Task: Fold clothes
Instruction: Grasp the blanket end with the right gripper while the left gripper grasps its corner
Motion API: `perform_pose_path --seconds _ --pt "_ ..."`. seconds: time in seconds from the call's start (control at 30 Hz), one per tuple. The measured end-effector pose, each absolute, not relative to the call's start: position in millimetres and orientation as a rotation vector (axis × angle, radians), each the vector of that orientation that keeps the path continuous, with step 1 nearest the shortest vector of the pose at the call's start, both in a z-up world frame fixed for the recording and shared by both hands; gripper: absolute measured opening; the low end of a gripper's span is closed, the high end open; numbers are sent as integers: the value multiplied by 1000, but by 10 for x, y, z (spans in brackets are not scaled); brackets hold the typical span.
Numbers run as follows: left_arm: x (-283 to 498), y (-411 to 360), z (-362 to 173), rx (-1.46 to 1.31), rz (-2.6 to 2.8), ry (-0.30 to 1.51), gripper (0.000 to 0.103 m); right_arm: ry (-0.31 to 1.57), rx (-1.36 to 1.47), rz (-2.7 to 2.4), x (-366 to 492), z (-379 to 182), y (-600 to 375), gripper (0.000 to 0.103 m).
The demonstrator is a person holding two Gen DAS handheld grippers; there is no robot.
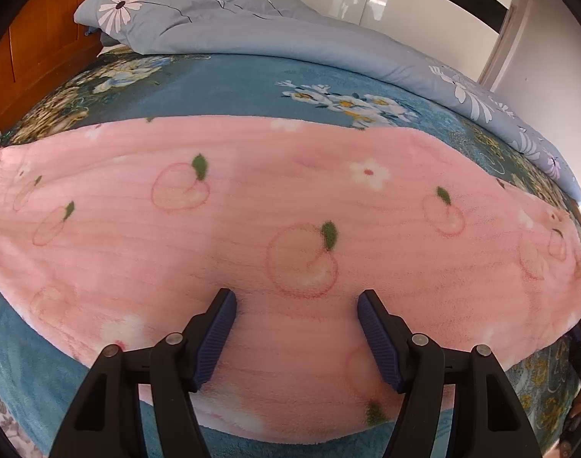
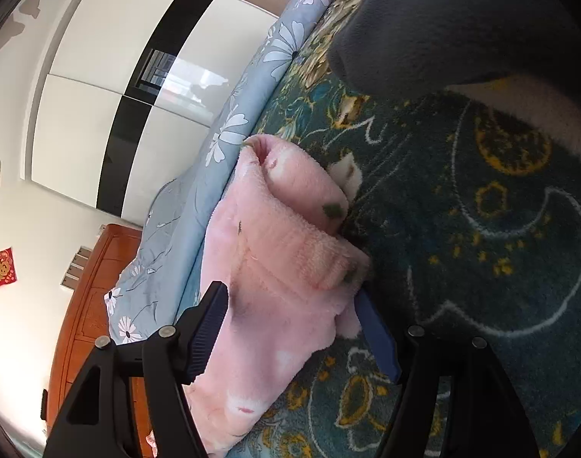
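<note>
A pink fleece garment [image 1: 290, 213] printed with peaches and white flowers lies spread flat across the bed. My left gripper [image 1: 296, 301] hovers open over its near half, fingers wide apart with only fabric below them. In the right wrist view the garment's end [image 2: 286, 236] is bunched, with a cuff-like opening. My right gripper [image 2: 290, 297] is open around that bunched end, one finger on each side, the right fingertip [image 2: 367, 305] down beside the fabric edge on the bedspread.
The bed is covered by a teal floral bedspread [image 1: 221, 84]. A grey-blue daisy-print duvet [image 1: 221, 19] is heaped along the far side. A wooden headboard [image 1: 34, 38] stands at left. A dark grey cloth [image 2: 462, 19] lies near the garment's end. A white and black wardrobe [image 2: 137, 76] stands beyond.
</note>
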State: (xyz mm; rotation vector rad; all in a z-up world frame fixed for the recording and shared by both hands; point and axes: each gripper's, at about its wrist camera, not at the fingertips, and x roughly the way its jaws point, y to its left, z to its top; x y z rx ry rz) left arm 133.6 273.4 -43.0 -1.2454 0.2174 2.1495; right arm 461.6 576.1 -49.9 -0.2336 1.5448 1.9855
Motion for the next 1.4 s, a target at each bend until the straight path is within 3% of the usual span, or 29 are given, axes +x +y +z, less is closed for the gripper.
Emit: perform_pose_path --seconds 0.1,0.17,0.2,0.23,0.37,0.47,0.57,0.63,0.7,0.87,1.03,1.27,1.4 --pt "1348 2725 -438 -1241 2149 221 70 1535 -201 1978 4581 -456 5784 69" --pt "1338 2727 -443 -1242 2143 219 71 1511 -216 1973 4567 -420 5789 43" --pt "1331 2723 -444 -1241 2137 215 71 1488 -230 1968 4582 -399 5805 25" --pt "1326 2715 -445 -1239 2131 209 71 1463 -242 1959 4605 -379 5825 20" --pt "1312 2636 -410 -1213 2101 159 71 1431 -307 1957 4634 -394 5906 18" --pt "1235 2461 -305 -1190 2098 62 70 1400 -332 1984 4621 -382 5901 22" --pt "1029 2077 -136 -1151 2160 -75 71 1343 -362 2002 4597 -306 5857 32" --pt "859 1756 -34 -1126 2229 -171 71 1222 -407 1994 4591 -187 5726 61" --pt "633 1318 26 -1110 2359 -273 71 1090 -452 1977 4587 -58 5578 69" --pt "-28 172 -39 -1156 2680 -460 71 925 -474 1984 4585 179 5191 71" --pt "-579 -626 -207 -1159 2819 -490 71 838 -531 2057 4261 292 4876 71" --pt "-1076 -1008 -670 -1213 2522 -871 70 754 -704 2194 3513 290 4561 71" --pt "-1127 -978 -686 -1146 2475 -917 68 772 -792 2265 3254 268 4353 71"
